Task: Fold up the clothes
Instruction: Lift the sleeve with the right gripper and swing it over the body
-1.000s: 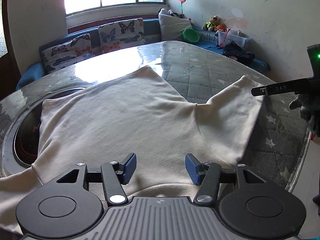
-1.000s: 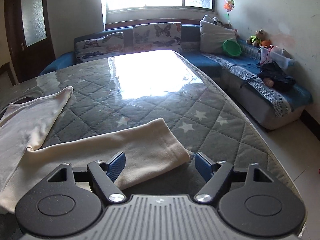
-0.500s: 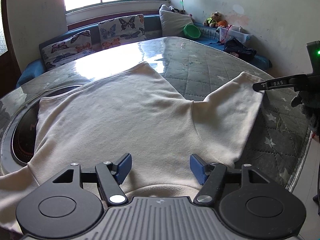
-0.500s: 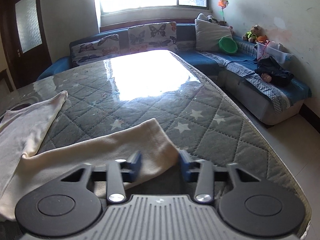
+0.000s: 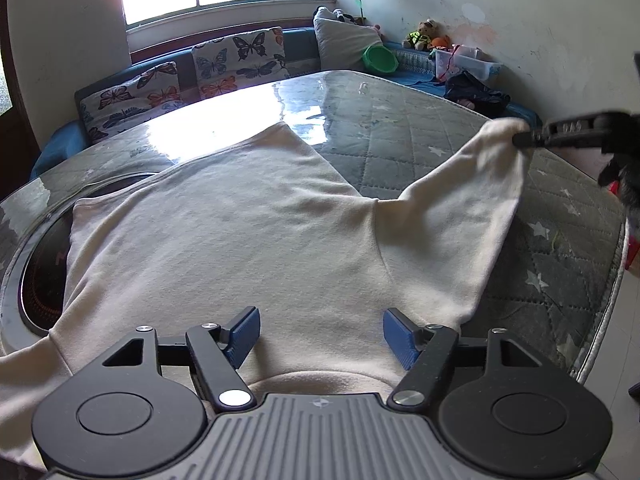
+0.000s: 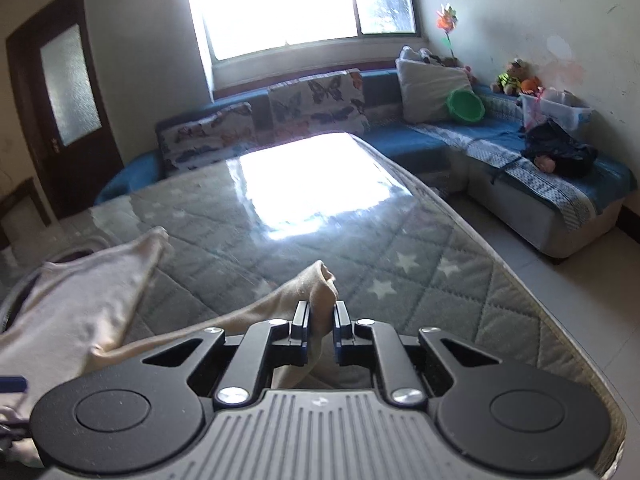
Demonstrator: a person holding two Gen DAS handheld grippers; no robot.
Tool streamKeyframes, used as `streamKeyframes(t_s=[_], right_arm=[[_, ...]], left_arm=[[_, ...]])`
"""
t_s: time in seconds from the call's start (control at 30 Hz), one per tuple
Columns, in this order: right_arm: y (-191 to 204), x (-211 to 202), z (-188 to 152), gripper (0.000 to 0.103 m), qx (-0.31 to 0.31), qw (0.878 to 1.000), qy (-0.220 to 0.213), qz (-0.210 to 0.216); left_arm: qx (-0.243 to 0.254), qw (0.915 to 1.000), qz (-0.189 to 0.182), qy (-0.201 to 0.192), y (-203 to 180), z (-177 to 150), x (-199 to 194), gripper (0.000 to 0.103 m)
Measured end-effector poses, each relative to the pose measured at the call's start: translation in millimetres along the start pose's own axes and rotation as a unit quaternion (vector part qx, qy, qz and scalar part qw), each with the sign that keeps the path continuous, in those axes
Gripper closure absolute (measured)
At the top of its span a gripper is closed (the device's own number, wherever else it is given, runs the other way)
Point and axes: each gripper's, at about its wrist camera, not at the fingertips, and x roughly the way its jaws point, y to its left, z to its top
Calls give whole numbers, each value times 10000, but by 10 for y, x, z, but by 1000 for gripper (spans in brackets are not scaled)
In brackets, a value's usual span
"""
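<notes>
Pinching the cuff of the sleeve (image 6: pixel 320 292), my right gripper (image 6: pixel 320 322) has its fingers (image 6: pixel 299 320) clenched on the cream fabric and holds that end raised off the quilted, star-patterned table (image 6: pixel 420 280). The cream sweatshirt (image 5: pixel 248 240) lies spread flat across the table, its body in front of my left gripper (image 5: pixel 322 338), whose blue-padded fingers (image 5: pixel 244 332) are spread wide and released, hovering just above the cloth near the neckline. In the left wrist view the right gripper (image 5: pixel 520 140) shows at the far right, the sleeve (image 5: pixel 460 216) stretching up to it.
</notes>
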Motion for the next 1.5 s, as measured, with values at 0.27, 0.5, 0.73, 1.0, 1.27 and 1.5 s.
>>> streamKeyframes(t_s=[0.27, 0.5, 0.73, 1.0, 1.27, 1.5], right_arm=[[203, -281, 228, 93, -52, 9979, -334, 555], [309, -384, 344, 93, -186, 9964, -545, 625], [412, -448, 392, 93, -201, 9954, -544, 763], [789, -601, 505, 93, -501, 9883, -666, 1279], [1389, -618, 558, 97, -1020, 9742, -629, 1911], [1629, -400, 353, 93, -1441, 9754, -273, 1643]], left_arm=[[165, 9998, 37, -53, -100, 5, 29, 30], [154, 9998, 32, -107, -121, 11, 11, 30], [178, 9998, 13, -78, -132, 14, 41, 29], [102, 9998, 6, -155, -105, 1, 2, 27], [-65, 9995, -2, -324, -13, -36, -122, 24], [-193, 9989, 65, -412, 143, -83, -226, 24]])
